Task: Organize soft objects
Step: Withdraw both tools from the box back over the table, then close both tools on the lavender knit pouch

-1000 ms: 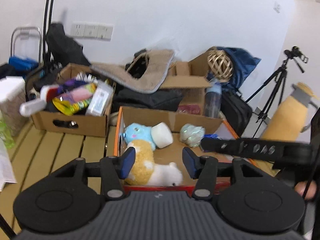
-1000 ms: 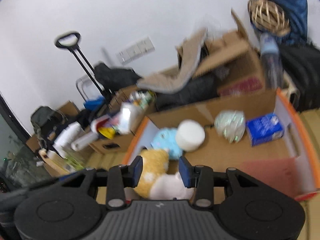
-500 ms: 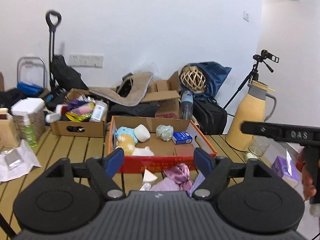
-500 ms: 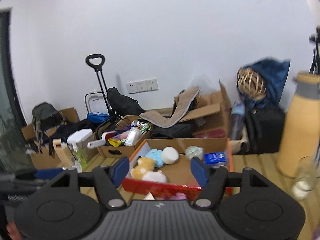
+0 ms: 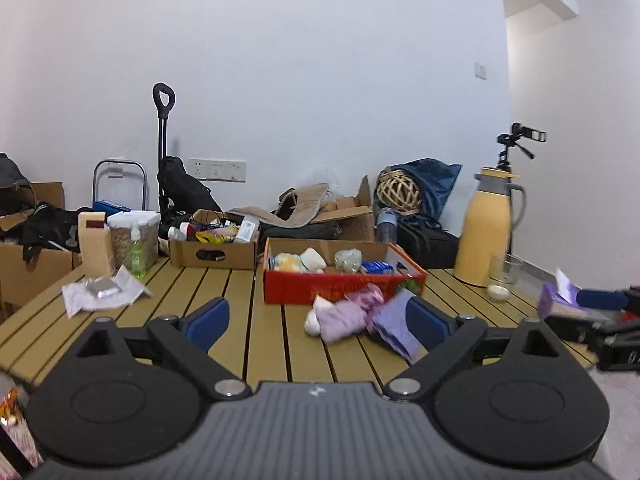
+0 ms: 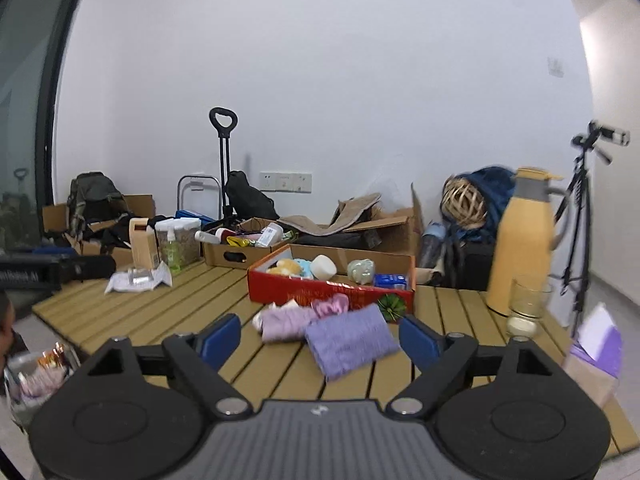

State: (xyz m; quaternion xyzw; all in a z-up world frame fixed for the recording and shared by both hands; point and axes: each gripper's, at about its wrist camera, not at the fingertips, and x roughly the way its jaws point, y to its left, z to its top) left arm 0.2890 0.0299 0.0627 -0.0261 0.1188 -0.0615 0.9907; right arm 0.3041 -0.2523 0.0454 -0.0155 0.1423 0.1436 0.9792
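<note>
A red cardboard box [image 5: 340,289] [image 6: 320,294] stands mid-table and holds a yellow and blue plush toy [image 5: 290,262] [image 6: 289,267], a white cylinder [image 6: 323,267], a pale crinkled ball [image 6: 361,271] and a small blue packet [image 5: 376,267]. In front of the box lie a pink cloth bundle [image 5: 344,316] [image 6: 286,322] and a folded purple cloth [image 6: 350,340] [image 5: 394,326]. My left gripper [image 5: 318,320] hangs near the table's front edge, jaws still opening, nothing between them. My right gripper [image 6: 320,338] sits just short of the cloths, jaws also opening and empty.
A yellow thermos [image 5: 486,236] [image 6: 520,240] and a glass [image 6: 528,306] stand at the right. A purple tissue box [image 6: 596,354] sits at the right edge. A brown box of bottles [image 5: 214,246], jars and a crumpled wrapper [image 5: 102,290] fill the left side.
Both grippers have pulled far back from the red box toward the table's near edge and opened wide. The plush toy lies in the box, and the cloths in front have come into view.
</note>
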